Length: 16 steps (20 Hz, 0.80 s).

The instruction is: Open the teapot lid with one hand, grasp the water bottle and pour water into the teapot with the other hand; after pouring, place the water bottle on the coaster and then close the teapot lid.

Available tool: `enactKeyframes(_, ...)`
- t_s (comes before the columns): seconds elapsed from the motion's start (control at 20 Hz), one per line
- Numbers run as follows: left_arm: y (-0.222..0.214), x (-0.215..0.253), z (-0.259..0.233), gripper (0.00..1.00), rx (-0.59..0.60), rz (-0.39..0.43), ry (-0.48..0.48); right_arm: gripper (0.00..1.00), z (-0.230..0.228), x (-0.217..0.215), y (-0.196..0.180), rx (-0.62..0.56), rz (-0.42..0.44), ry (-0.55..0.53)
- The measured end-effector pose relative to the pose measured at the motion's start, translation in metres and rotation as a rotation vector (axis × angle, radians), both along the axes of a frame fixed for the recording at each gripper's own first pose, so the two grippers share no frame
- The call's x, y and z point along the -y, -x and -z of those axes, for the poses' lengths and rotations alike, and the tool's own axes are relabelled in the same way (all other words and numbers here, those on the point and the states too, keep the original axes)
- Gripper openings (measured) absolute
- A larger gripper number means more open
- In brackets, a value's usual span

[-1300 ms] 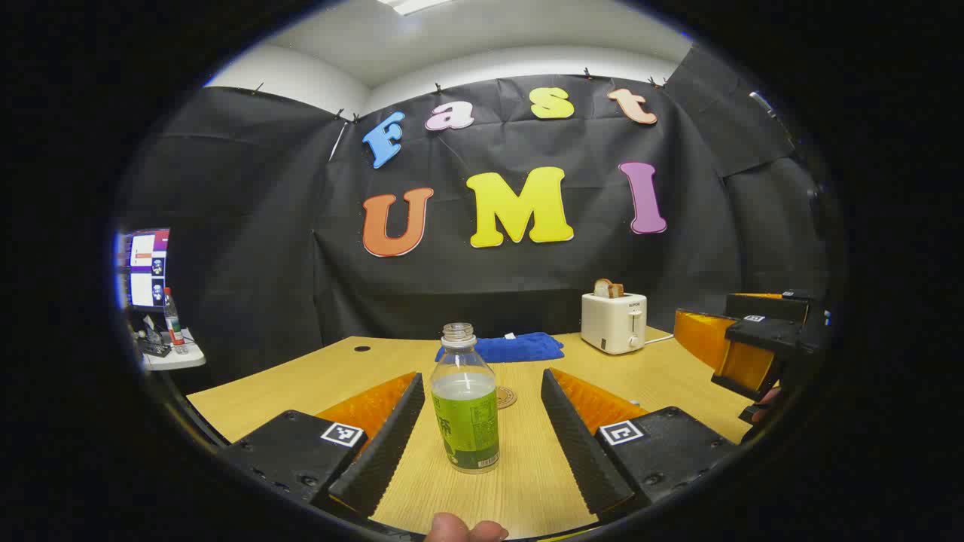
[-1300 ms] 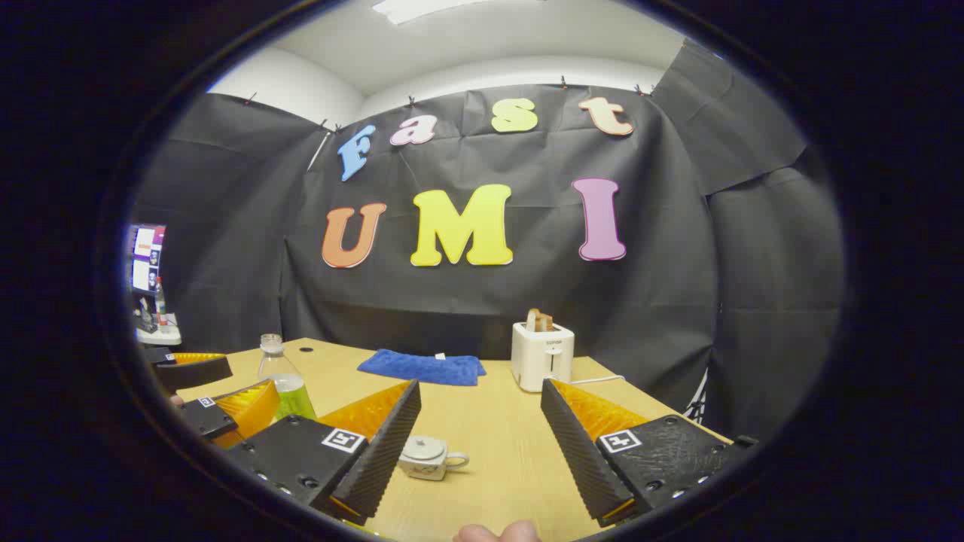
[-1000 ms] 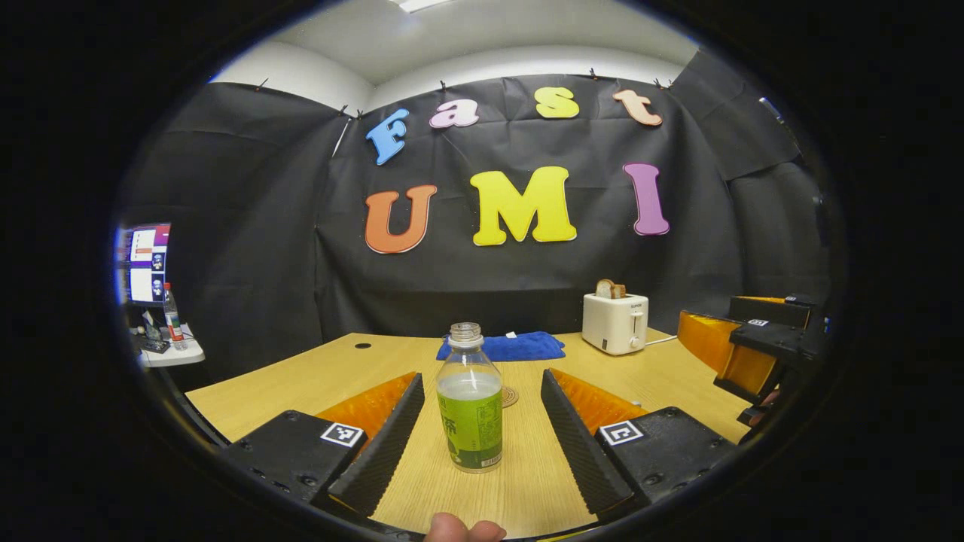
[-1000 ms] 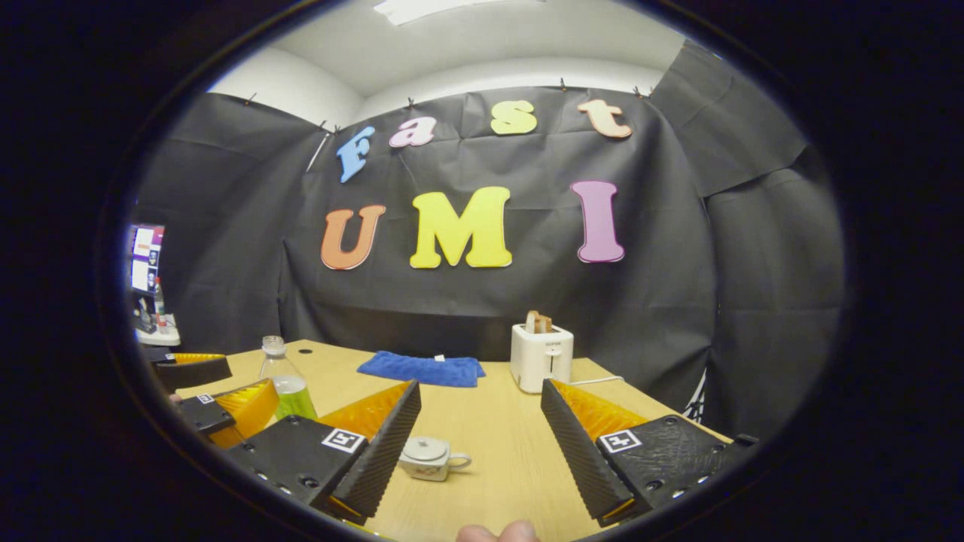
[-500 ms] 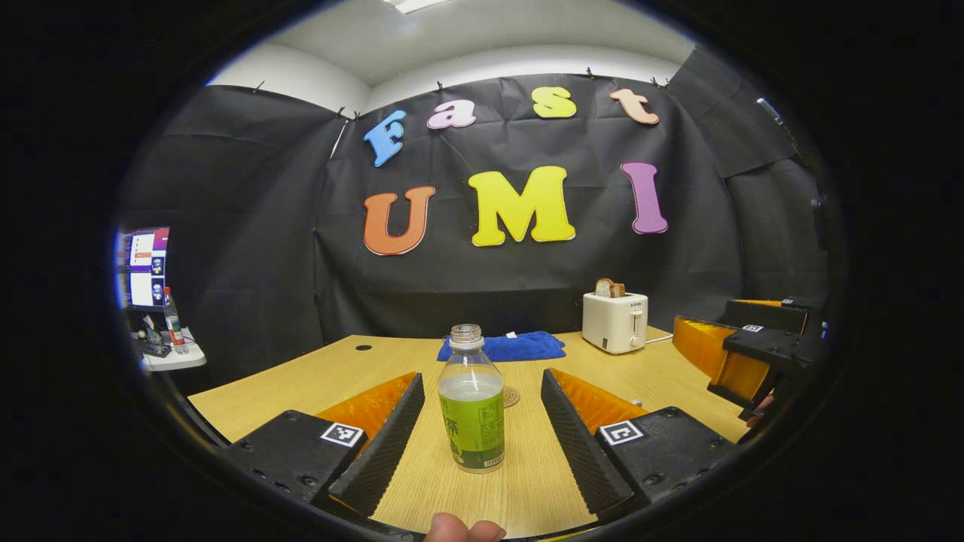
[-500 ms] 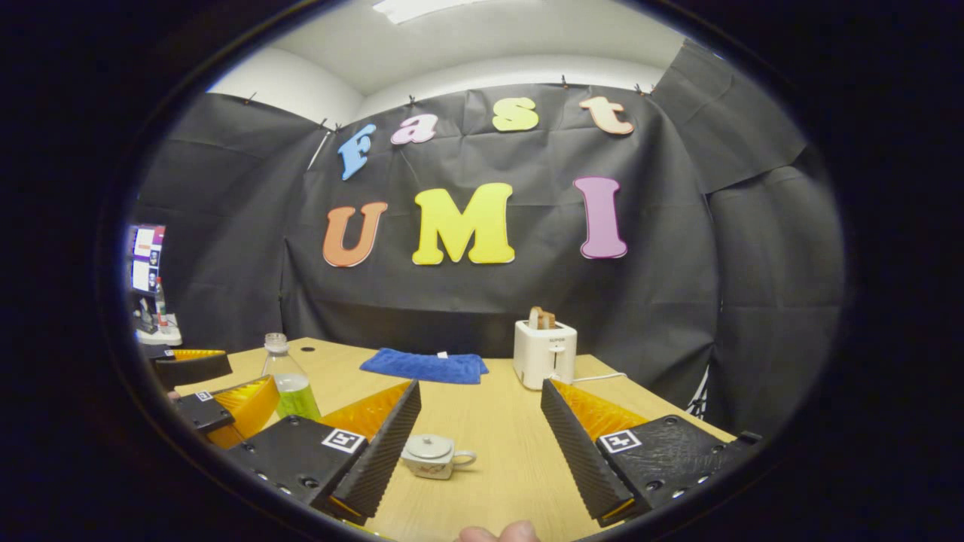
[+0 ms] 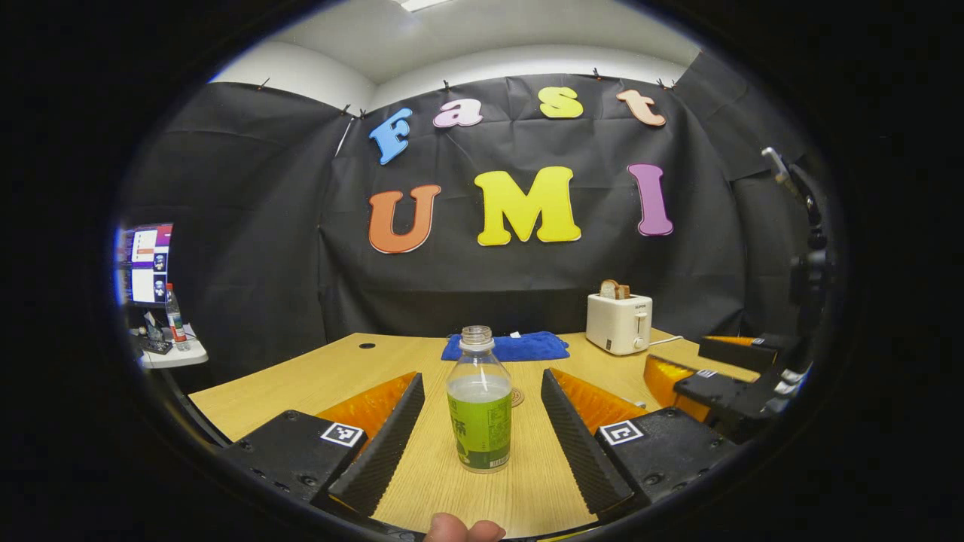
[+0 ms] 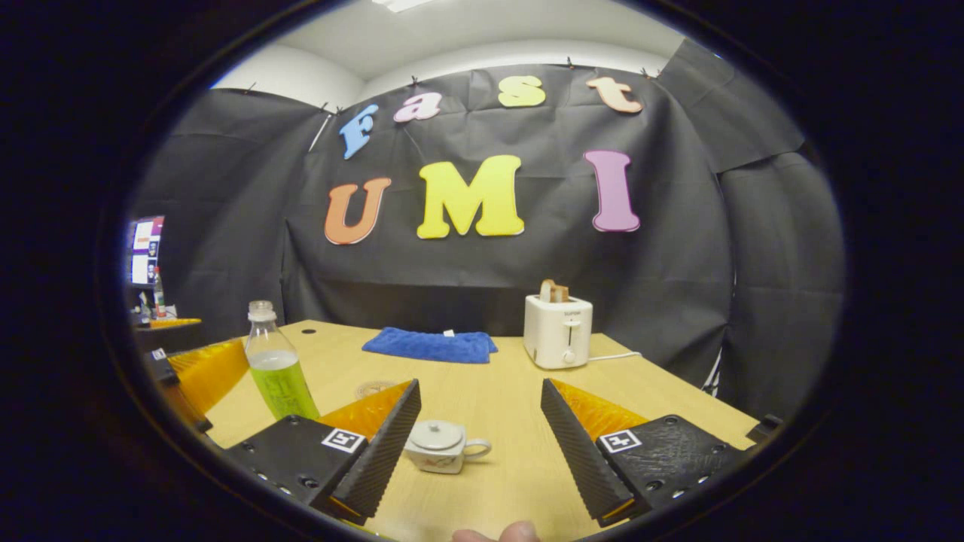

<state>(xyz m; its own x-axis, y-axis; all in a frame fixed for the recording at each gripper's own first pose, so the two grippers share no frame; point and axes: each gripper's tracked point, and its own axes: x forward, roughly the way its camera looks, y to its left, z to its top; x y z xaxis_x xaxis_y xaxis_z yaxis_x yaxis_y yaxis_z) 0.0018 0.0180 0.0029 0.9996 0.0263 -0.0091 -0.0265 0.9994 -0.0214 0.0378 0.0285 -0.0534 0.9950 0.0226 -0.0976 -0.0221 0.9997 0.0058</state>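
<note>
An uncapped water bottle (image 7: pixel 480 410) with a green label stands upright on the wooden table (image 7: pixel 324 376), partly filled. My left gripper (image 7: pixel 482 376) is open, its fingers on either side of the bottle and apart from it. A round coaster (image 7: pixel 517 397) lies just behind the bottle. In the right gripper view, a small white teapot (image 8: pixel 440 447) sits with its lid (image 8: pixel 436 434) on, a little ahead of my open right gripper (image 8: pixel 480 385) and nearer its left finger. The bottle (image 8: pixel 274 373) and the left gripper (image 8: pixel 197 370) show at the left there.
A white toaster (image 8: pixel 559 331) holding bread stands at the back right, its cord running right. A folded blue cloth (image 8: pixel 429 345) lies at the back middle. The right gripper (image 7: pixel 704 384) hangs low at the right of the left gripper view. A monitor (image 7: pixel 144 262) stands beyond the table's left edge.
The right gripper has come lower and closer to the teapot, which now looks bigger. The left gripper has hardly moved and stays open around the bottle.
</note>
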Motion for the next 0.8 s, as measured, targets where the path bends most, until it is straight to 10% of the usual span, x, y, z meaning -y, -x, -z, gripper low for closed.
enactKeyframes(0.5,-0.006,-0.025,0.001,0.98,-0.016,-0.036,0.021,0.96,0.051,-0.027,-0.048,-0.109,-0.044,0.035)
enactKeyframes(0.8,-0.007,-0.028,0.004,0.98,-0.024,-0.042,0.024,0.59,0.057,-0.037,-0.057,-0.126,-0.065,0.057)
